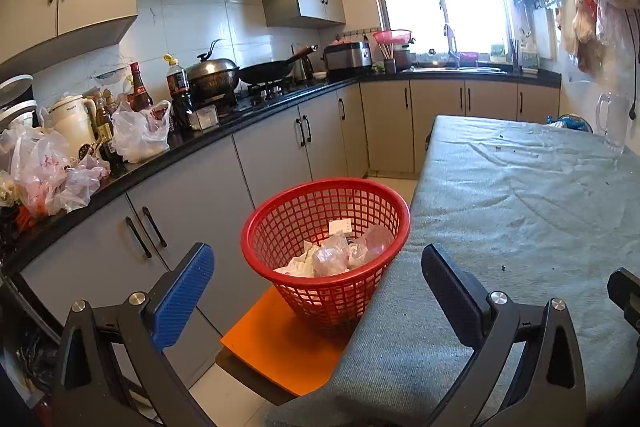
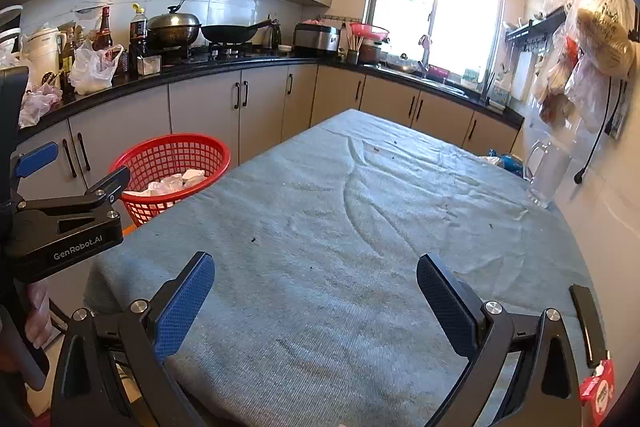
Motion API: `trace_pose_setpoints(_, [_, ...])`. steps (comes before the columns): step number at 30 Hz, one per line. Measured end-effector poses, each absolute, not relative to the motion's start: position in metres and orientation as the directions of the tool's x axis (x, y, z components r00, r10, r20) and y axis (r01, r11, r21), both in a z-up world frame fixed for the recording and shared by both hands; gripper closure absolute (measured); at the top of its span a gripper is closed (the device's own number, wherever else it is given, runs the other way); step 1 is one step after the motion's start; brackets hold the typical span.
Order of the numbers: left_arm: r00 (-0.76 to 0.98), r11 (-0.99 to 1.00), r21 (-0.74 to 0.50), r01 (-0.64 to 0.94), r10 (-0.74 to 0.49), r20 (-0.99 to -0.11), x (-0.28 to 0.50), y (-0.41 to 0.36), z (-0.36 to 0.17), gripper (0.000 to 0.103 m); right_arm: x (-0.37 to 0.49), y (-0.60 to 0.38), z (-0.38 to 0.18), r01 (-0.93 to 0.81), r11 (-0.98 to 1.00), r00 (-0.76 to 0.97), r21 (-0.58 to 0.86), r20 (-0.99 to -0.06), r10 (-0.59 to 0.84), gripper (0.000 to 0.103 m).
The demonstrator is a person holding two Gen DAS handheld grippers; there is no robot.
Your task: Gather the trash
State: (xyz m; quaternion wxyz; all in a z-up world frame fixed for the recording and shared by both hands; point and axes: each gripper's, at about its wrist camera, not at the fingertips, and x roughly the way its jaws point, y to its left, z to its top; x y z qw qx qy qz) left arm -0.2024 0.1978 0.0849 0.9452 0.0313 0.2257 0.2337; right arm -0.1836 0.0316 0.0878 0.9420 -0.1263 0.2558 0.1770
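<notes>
A red mesh basket (image 1: pixel 280 215) (image 2: pixel 160 153) stands on an orange stool (image 1: pixel 276 347) beside the table's left edge. Inside it lie crumpled white paper and clear plastic wrappers (image 1: pixel 340 255) (image 2: pixel 172 183). My left gripper (image 1: pixel 318 267) is open and empty, hovering just in front of the basket and above the table's corner; in the right wrist view it (image 2: pixel 76 171) shows at the left. My right gripper (image 2: pixel 316 279) is open with nothing between its fingers, low over the grey cloth table (image 2: pixel 360 227) (image 1: pixel 520 207). Small dark crumbs dot the cloth.
A glass mug (image 2: pixel 548 171) (image 1: pixel 612 123) and blue wrapping (image 2: pixel 506 161) sit at the table's far right by the wall. The black counter (image 1: pixel 200 143) carries plastic bags, bottles, a kettle, pots and a wok. Bags hang on wall hooks (image 2: pixel 592 39). A red tag (image 2: pixel 598 391) is near the right gripper.
</notes>
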Motion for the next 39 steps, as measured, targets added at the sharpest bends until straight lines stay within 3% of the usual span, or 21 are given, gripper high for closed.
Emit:
trace_pose_setpoints(11, [0.8, 0.891, 0.14, -0.433, 0.451, -0.395, -0.213, 0.2, 0.09, 0.0, -0.192, 0.038, 0.091, -0.396, 0.902, 0.813, -0.175, -0.523, 0.256, 0.0])
trace_pose_setpoints(39, [0.752, 0.885, 0.147, -0.441, 0.454, -0.478, -0.171, 0.217, 0.064, 0.0, -0.149, 0.054, 0.061, -0.44, 0.884, 0.751, -0.161, -0.606, 0.263, 0.0])
